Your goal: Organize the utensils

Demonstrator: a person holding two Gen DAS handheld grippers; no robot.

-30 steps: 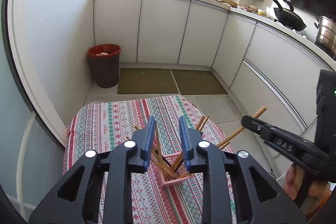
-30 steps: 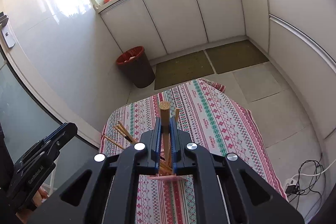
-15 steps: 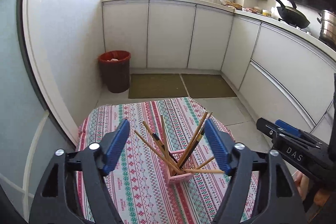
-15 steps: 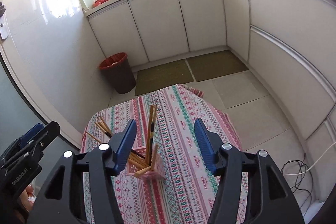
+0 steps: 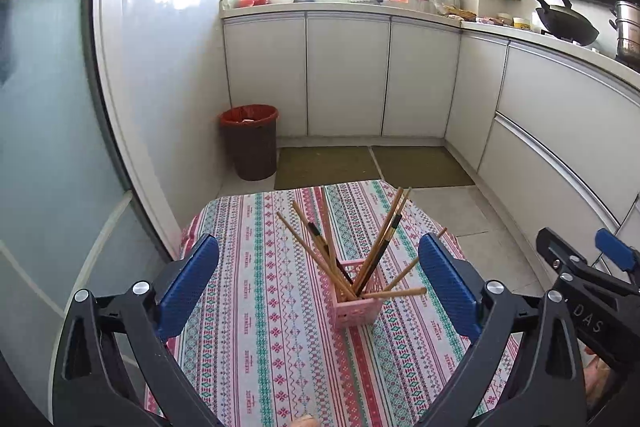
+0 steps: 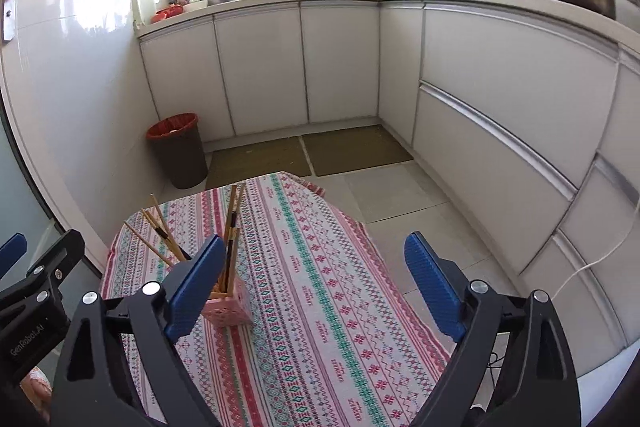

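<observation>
the pink holder point(image 5: 357, 309) is standing on the patterned cloth point(image 5: 256, 307) of the bench, chopsticks point(image 5: 384, 231) fanning out of it. the left gripper point(image 5: 319, 279) is opening its jaws wide, empty, holder beyond them. the right gripper point(image 6: 314, 283) is opening too, holding nothing, holder behind its left pad.

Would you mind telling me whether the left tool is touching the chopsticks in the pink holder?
Apart. The left wrist view shows the left tool opening wide, table cloth visible between each blue pad and the chopsticks standing in the pink holder.
</observation>
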